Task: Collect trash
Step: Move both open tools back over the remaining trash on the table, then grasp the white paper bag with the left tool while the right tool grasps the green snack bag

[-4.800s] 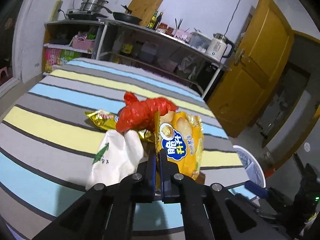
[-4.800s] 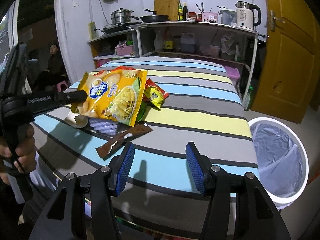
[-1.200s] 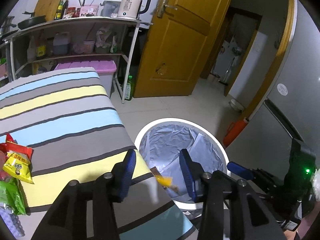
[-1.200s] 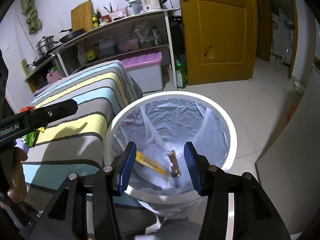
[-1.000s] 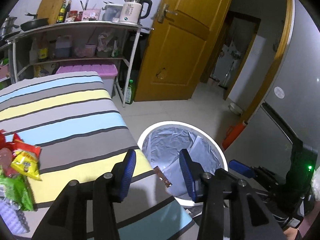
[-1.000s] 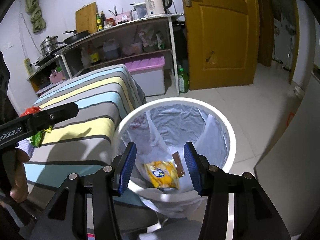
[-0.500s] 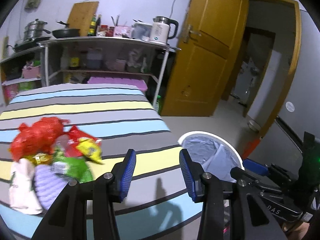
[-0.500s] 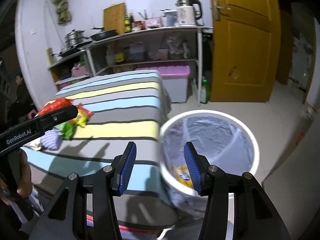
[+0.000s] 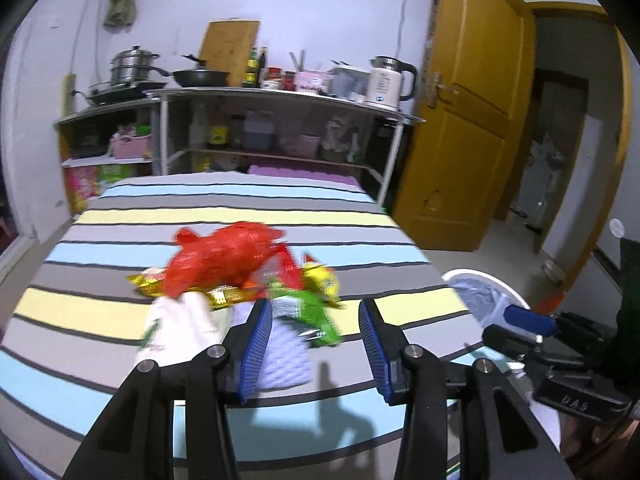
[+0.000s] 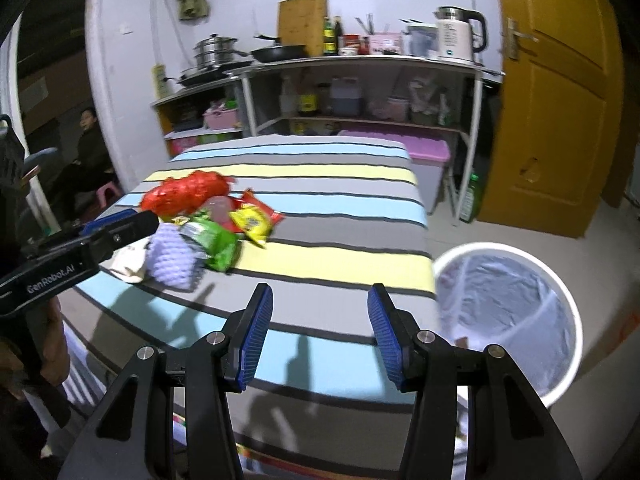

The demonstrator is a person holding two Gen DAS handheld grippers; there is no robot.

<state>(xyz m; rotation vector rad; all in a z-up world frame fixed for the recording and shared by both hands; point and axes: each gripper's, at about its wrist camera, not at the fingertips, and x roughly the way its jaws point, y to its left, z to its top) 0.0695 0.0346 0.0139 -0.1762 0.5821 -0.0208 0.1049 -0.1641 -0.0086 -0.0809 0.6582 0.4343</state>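
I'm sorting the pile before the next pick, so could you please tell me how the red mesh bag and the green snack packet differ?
The red mesh bag is netting, bunched into a bulky lump; the green snack packet is smooth, printed and flatter. The mesh bag lies at the pile's far side, the green packet nearer the grippers, beside the purple foam net. Both rest untouched on the striped tablecloth, outside the lined bin.

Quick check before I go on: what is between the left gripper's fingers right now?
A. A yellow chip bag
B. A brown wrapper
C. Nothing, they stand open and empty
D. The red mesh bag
C: the left gripper stands open with only the striped table behind the gap, and the red mesh bag lies farther off in the trash pile.
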